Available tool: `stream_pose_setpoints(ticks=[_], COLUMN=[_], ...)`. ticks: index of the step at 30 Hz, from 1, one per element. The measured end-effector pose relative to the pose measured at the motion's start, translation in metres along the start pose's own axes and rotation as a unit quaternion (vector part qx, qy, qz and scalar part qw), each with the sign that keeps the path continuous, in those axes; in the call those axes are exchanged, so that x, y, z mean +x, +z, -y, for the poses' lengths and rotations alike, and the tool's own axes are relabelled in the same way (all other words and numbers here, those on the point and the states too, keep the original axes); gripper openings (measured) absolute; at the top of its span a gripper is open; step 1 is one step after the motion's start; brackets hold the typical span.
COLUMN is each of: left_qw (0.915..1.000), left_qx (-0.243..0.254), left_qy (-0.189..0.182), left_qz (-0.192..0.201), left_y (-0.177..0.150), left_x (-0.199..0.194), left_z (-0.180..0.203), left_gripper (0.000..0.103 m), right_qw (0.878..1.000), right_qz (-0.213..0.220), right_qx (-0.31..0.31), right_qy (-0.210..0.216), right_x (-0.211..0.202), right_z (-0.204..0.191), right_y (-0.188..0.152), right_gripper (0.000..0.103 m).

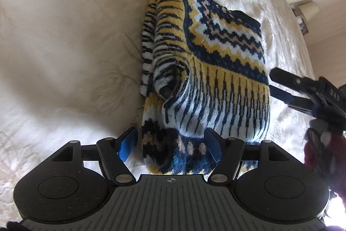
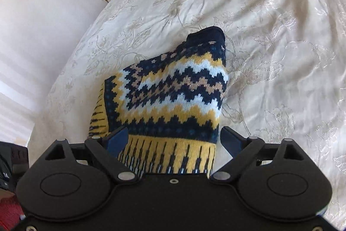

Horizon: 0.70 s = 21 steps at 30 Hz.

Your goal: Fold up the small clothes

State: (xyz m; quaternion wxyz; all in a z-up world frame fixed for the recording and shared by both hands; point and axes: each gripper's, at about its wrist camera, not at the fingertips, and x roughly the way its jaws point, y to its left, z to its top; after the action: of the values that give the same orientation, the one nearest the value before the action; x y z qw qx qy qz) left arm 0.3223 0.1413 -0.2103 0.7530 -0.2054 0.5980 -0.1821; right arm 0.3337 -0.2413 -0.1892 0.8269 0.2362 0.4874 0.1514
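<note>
Knitted sweater mostly folded on the bed, both grippers poised at its near edge

The navy, yellow and white zigzag-patterned knitted sweater [image 1: 207, 62] lies bundled on the cream embroidered bedspread [image 1: 64, 47], one striped sleeve bulging loose at its left. The left gripper [image 1: 170, 144] and right gripper [image 2: 173, 140] both stand wide apart, straddling the hem and holding nothing. The next move likely calls for pinching the hem corners and tucking that sleeve flat

Soft daylight, bright and even — fisheye bending at edges, glare bottom-right, slight softness throughout.
</note>
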Motion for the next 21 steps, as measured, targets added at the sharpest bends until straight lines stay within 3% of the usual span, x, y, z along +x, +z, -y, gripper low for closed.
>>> stream_pose_setpoints(ticks=[5,10,12,15,16,18,19,20,21], left_qw=[0.9993,0.9966,0.9955,0.9942,0.9932,0.9912,0.9909,0.9905,0.9904], left_qx=[-0.016,-0.034,-0.037,-0.043,-0.046,-0.047,-0.049,-0.046,-0.039], left_qy=[-0.031,-0.074,-0.086,-0.098,-0.106,-0.121,-0.122,-0.126,-0.129], left_qz=[-0.008,-0.011,-0.013,-0.016,-0.015,-0.023,-0.027,-0.029,-0.029], left_y=[0.007,0.01,0.012,0.012,0.012,0.012,0.012,0.011,0.01], left_x=[0.021,0.037,0.04,0.042,0.041,0.042,0.042,0.041,0.04], left_z=[0.002,0.005,0.006,0.007,0.007,0.007,0.006,0.008,0.011], left_gripper=[0.074,0.085,0.094,0.094,0.09,0.041,0.036,0.032,0.032], right_qw=[0.999,0.995,0.993,0.99,0.989,0.987,0.989,0.991,0.993], right_qz=[-0.021,-0.041,-0.05,-0.053,-0.051,-0.053,-0.052,-0.057,-0.06], right_qx=[0.031,0.066,0.08,0.095,0.102,0.114,0.106,0.094,0.084], right_qy=[0.03,0.063,0.077,0.087,0.091,0.099,0.089,0.073,0.065], right_x=[0.033,0.058,0.067,0.074,0.074,0.075,0.074,0.072,0.07], right_z=[0.014,0.029,0.034,0.038,0.039,0.04,0.037,0.035,0.032], right_y=[0.015,0.021,0.02,0.017,0.016,0.015,0.015,0.015,0.016], right_gripper=[0.094,0.098,0.098,0.098,0.098,0.092,0.083,0.061,0.054])
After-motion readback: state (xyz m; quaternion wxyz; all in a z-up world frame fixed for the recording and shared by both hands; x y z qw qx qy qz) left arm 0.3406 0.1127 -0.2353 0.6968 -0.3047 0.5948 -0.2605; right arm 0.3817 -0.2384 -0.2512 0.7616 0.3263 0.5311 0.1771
